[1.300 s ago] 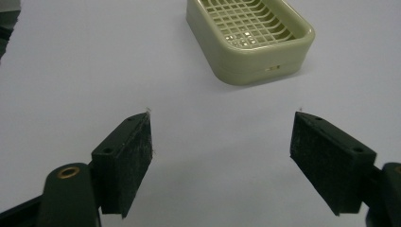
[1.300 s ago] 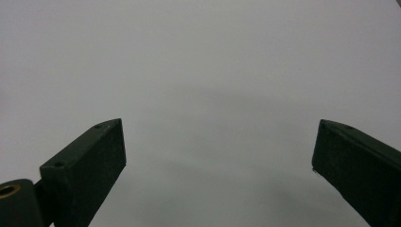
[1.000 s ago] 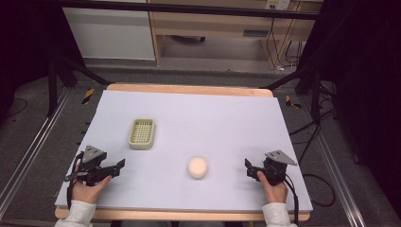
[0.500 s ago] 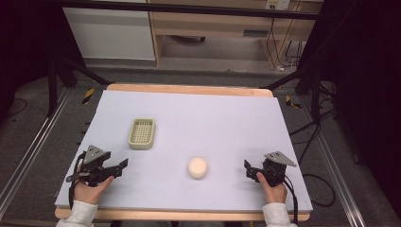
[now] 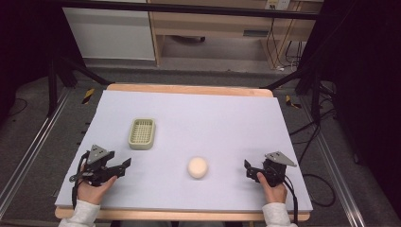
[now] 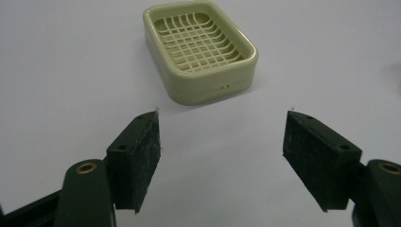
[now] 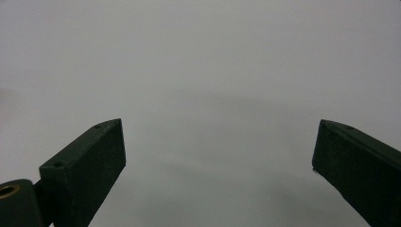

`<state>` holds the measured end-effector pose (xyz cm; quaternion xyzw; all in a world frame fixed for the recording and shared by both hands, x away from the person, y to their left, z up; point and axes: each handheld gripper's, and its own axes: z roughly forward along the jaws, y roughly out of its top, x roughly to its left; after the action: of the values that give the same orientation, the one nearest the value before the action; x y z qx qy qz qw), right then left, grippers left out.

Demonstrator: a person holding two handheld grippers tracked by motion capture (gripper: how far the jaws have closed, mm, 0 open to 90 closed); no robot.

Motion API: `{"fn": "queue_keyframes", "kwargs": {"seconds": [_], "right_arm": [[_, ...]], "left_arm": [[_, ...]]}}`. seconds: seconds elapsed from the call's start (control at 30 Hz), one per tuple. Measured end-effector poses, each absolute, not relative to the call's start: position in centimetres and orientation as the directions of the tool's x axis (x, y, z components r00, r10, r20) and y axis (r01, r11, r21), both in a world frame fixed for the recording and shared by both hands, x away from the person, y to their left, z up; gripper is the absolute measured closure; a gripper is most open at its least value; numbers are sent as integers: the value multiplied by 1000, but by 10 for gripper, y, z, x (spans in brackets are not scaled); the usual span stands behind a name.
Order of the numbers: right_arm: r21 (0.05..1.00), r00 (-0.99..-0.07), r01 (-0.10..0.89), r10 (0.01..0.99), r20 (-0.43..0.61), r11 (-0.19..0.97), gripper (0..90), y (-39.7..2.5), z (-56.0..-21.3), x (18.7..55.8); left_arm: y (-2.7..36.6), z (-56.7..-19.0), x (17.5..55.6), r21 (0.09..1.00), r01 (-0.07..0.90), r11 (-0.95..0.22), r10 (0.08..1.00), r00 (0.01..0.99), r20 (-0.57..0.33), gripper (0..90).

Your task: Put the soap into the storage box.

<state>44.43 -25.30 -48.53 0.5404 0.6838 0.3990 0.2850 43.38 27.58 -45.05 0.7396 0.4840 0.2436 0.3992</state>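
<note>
Little has moved: my left gripper (image 5: 124, 166) edged rightward, jaws wide, pale-green slatted plastic soap dish (image 6: 200, 48) lying just ahead; right gripper (image 5: 248, 169) equally wide.

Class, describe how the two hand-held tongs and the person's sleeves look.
Both the left tongs and the right tongs are black, with flat rectangular jaws, brass-coloured pivot rings, a grey three-cornered top plate and a trailing black cable. The sleeves are white.

lavender tabletop (image 5: 217, 118), wooden shelving (image 5: 213, 28) behind, floor cables (image 5: 314, 182)
</note>
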Motion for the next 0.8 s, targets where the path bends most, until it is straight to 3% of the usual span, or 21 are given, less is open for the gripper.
{"fn": "queue_keyframes", "kwargs": {"seconds": [0.8], "right_arm": [[852, -255, 514, 966, 43, 98, 39, -253, -485, 444]], "left_arm": [[243, -451, 434, 813, 518, -265, 878, 478, -18, 286]]}}
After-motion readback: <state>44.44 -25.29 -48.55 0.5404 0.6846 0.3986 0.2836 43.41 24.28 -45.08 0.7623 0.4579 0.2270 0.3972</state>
